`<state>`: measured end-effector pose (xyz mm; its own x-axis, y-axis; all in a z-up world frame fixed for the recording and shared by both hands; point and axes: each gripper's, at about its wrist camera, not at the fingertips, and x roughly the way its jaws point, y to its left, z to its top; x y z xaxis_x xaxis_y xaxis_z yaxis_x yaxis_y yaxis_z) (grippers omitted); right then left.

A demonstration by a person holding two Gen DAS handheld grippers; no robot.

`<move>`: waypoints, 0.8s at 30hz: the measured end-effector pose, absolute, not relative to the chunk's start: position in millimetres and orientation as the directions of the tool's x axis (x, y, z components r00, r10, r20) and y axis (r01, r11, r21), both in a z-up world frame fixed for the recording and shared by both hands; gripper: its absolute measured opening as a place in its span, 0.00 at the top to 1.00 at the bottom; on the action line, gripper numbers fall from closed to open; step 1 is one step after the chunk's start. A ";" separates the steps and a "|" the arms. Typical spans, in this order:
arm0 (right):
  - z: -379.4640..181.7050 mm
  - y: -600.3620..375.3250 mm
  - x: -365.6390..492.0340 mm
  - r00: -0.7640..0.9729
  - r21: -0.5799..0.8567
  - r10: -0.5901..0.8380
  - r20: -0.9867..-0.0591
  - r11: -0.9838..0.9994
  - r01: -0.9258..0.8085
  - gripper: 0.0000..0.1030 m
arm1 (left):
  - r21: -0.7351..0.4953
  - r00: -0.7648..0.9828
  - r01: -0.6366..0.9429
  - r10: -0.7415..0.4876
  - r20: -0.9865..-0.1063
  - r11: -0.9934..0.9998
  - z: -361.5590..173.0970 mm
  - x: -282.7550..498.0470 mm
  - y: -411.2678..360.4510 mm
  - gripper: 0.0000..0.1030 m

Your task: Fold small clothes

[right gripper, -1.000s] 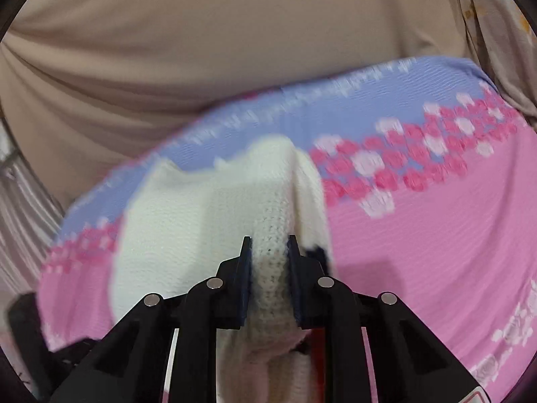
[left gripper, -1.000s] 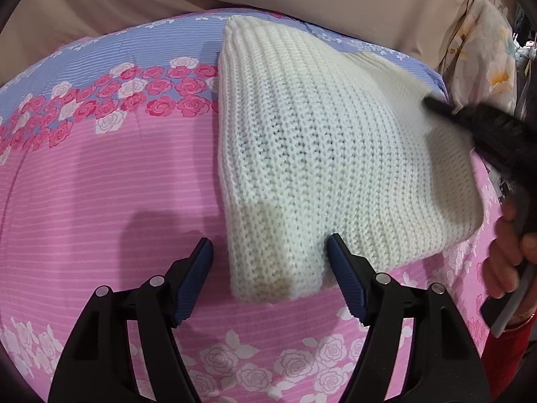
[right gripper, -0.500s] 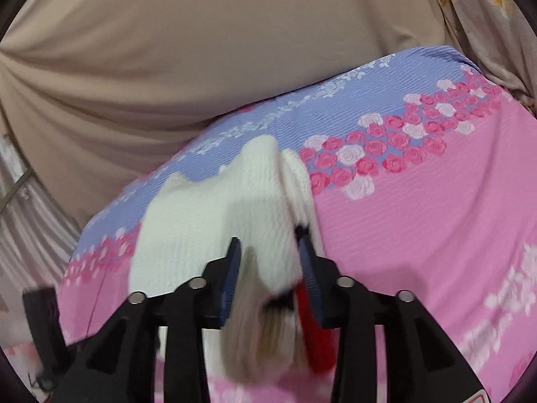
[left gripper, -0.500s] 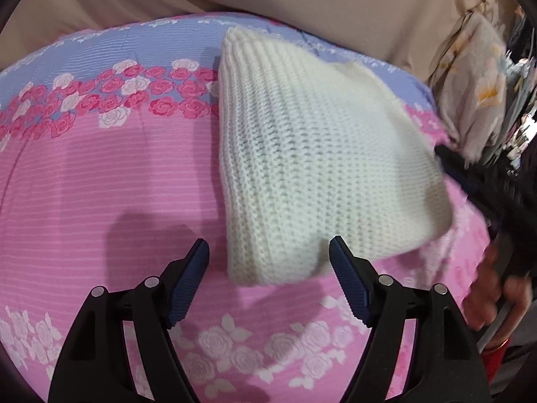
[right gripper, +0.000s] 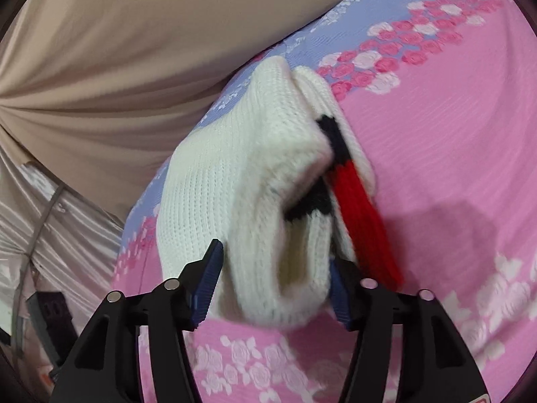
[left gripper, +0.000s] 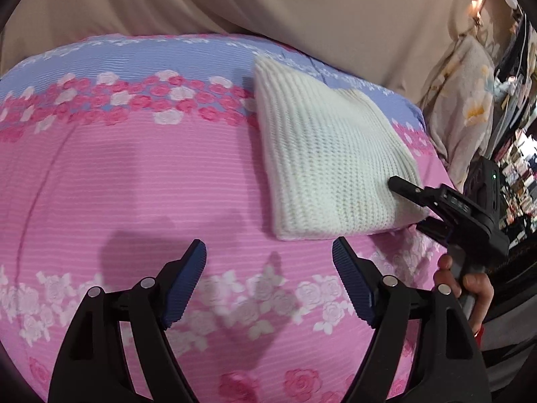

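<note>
Since the earlier frame, the left tongs [left gripper: 268, 282] are drawn back from the white knit garment [left gripper: 329, 168] and hang apart over the pink floral bedspread [left gripper: 134, 174], while the right tongs [right gripper: 275, 285], formerly clamped on the fold, are now spread with the garment's thick edge lying loosely between them. The garment is lying folded on the bed, near its far right corner. A springing-open of the bulky fold is judged likely once it is left unheld; the red and black band [right gripper: 362, 201] is exposed and could be snagged and dragged by the right tongs.
</note>
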<state>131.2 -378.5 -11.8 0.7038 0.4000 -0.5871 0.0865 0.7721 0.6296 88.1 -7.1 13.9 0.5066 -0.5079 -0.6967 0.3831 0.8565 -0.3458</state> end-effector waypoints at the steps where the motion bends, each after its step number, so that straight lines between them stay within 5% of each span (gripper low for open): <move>1: 0.5 -369.2 136.2 0.713 0.610 0.387 -0.585 0.789 0.072 0.81 | -0.351 0.518 0.370 -0.504 -0.691 0.860 15.5 87.8 2.3 0.27; 5: 72.1 -288.4 153.1 0.769 0.378 0.283 -0.573 0.924 -0.059 0.83 | -0.379 0.591 0.287 -0.474 -0.653 0.880 23.2 86.6 54.7 0.27; 10: 104.1 -143.0 184.6 0.697 0.214 0.408 -0.590 0.911 -0.352 0.85 | -0.431 0.677 0.141 -0.405 -0.615 0.891 25.2 79.8 131.4 0.26; 13: 76.6 -51.4 200.4 0.576 0.161 0.453 -0.681 0.859 -0.486 0.85 | -0.442 0.710 0.037 -0.335 -0.620 0.896 18.8 70.2 178.3 0.25; 17: -7.1 28.3 221.8 0.477 0.007 0.306 -0.824 0.847 -0.532 0.85 | -0.454 0.717 -0.102 -0.251 -0.650 0.885 3.9 57.2 230.1 0.25; 19: -11.8 39.4 213.6 0.544 -0.085 0.266 -0.796 0.840 -0.536 0.85 | -0.467 0.715 -0.153 -0.229 -0.661 0.871 -3.1 51.0 250.0 0.25; 24: 9.9 19.0 225.2 0.494 0.067 0.355 -0.794 0.858 -0.509 0.86 | -0.482 0.708 -0.178 -0.229 -0.668 0.858 -7.6 49.8 259.4 0.25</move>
<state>225.2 19.0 9.9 0.4936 0.3548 -0.7940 -0.5095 0.8579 0.0666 49.8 259.4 -7.6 0.7083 -0.2285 -0.6679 -0.1778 0.8579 -0.4821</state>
